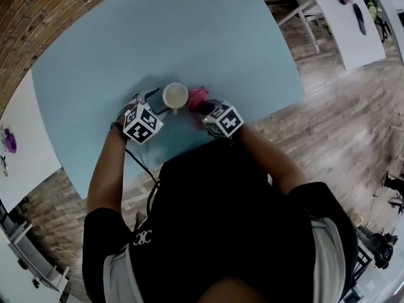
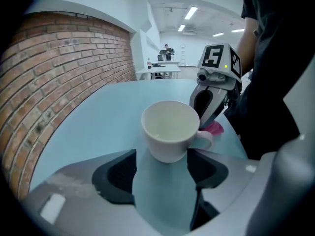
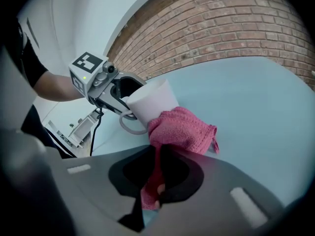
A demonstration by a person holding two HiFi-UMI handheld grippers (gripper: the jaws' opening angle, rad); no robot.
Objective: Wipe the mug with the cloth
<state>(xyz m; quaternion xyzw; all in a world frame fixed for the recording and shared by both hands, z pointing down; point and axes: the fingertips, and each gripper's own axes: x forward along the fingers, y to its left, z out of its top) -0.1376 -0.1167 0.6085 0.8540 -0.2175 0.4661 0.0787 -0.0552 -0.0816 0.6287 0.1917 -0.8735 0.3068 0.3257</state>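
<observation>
Item under inspection: a white ceramic mug [image 1: 175, 96] standing upright on a round light-blue table [image 1: 189, 30], near the edge closest to the person. Its interior shows plain white in the left gripper view. The left gripper [image 2: 162, 168] has its jaws set apart. The mug [image 2: 170, 129] stands just at their tips, its base within the gap. The right-hand jaw lies close under the mug handle [image 2: 204, 139], but contact on either side cannot be confirmed. In the head view this gripper [image 1: 156, 103] reaches the mug from the person's left. The right gripper [image 3: 160, 156] is clamped on a pink terry cloth [image 3: 182, 129]. A strip of the fabric is pinched between the closed jaws, and the bunched remainder bulges ahead of them. That bunch presses against the side of the mug [image 3: 150, 102], just beside the handle, with its lower edge on the table. The head view places the cloth [image 1: 197, 97] directly right of the mug, and the right gripper [image 1: 203, 109] just behind it. The two grippers stand on opposite sides of the mug.
</observation>
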